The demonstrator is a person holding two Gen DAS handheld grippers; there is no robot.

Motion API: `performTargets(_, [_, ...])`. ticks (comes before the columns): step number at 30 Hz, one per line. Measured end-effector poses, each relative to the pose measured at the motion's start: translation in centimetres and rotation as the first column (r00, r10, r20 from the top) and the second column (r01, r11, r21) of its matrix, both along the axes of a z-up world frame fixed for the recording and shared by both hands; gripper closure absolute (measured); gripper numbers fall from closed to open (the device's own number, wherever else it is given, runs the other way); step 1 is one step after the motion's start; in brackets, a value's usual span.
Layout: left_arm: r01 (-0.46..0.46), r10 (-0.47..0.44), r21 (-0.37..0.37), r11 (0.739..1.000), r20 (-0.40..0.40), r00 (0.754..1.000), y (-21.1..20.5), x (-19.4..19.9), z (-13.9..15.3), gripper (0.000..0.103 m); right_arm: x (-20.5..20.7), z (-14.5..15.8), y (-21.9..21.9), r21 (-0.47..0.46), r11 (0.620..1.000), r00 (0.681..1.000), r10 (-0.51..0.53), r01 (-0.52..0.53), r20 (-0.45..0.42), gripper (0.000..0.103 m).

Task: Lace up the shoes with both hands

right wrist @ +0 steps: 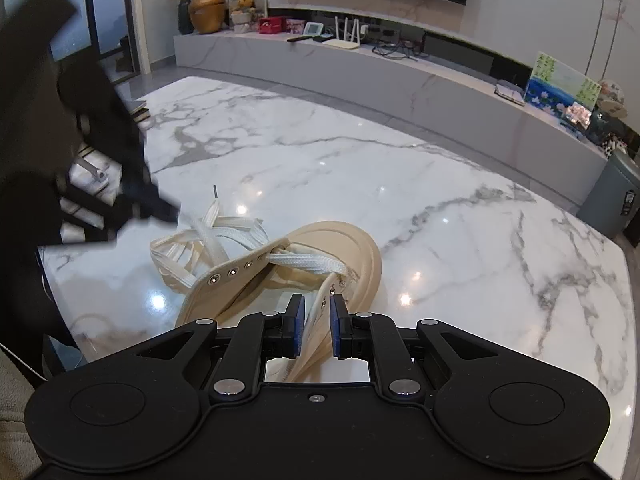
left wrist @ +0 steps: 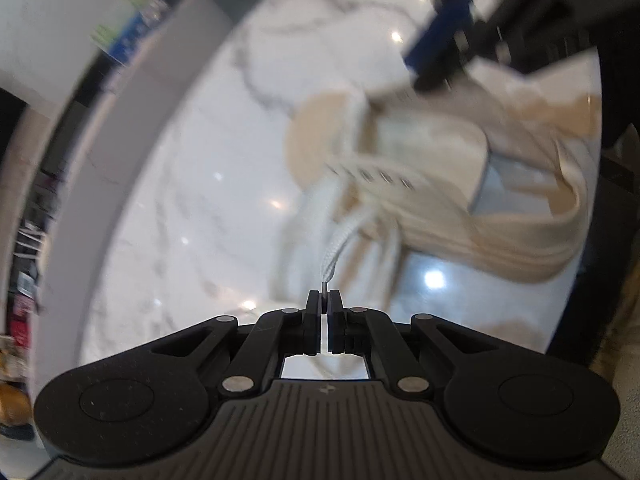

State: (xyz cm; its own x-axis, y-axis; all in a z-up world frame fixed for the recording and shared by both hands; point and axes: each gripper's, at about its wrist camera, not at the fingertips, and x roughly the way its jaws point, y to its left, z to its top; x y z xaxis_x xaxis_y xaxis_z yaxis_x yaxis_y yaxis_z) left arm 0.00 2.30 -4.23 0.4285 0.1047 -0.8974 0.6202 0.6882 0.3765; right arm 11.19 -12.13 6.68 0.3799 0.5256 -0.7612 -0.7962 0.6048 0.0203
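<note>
- Two hand-held grippers work over a beige shoe (right wrist: 280, 280) lying on a white marble table (right wrist: 440, 200), its toe pointing toward the far side.
- Left gripper (left wrist: 325, 300): its jaws are pinched nearly together on the tip of a white lace (left wrist: 332, 256), whose small aglet stands just above the fingertips. The lace runs away from it toward the shoe's eyelet row, which is blurred in the left wrist view.
- In the right wrist view this gripper appears as a dark blurred shape at the left, raised above the table and tilted down toward the loose lace loops beside the shoe.
- Right gripper (right wrist: 317, 312): it sits low at the near end of the shoe, pointing along it toward the toe. Its blue-padded fingers (right wrist: 298, 316) stand a narrow gap apart on either side of the right eyelet flap (right wrist: 320, 320); whether the pads actually press on the flap I cannot tell.
- One lace crossing shows at the toe end.
</note>
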Motion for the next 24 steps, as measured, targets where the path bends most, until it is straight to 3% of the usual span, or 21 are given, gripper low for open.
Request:
performTargets(5, [-0.072,0.069,-0.072,0.995,-0.044,0.997,2.1,-0.5,-1.4,0.098,0.0,-0.2,0.1,-0.009,1.000,1.000,0.003,-0.003,0.000,0.091])
performTargets(8, [-0.132,0.128,-0.141,0.981,-0.038,0.991,3.5,-0.7,-0.6,0.083,0.2,-0.4,0.3,-0.016,1.000,1.000,0.002,-0.002,-0.001,0.091])
performTargets(13, [-0.222,0.222,-0.208,0.953,-0.021,0.975,4.8,0.3,0.3,0.075,0.5,-0.6,0.5,-0.019,1.000,1.000,0.001,-0.001,-0.003,0.091])
performTargets(18, [-0.339,0.355,-0.305,0.890,-0.002,0.935,6.9,1.3,1.5,0.075,0.7,-0.7,0.5,-0.027,1.000,1.000,0.000,0.000,0.000,0.091])
performTargets(24, [-0.499,0.524,-0.350,0.793,-0.025,0.851,8.2,3.9,0.5,0.075,0.6,-0.8,0.4,-0.035,0.999,1.000,-0.003,0.003,0.004,0.091])
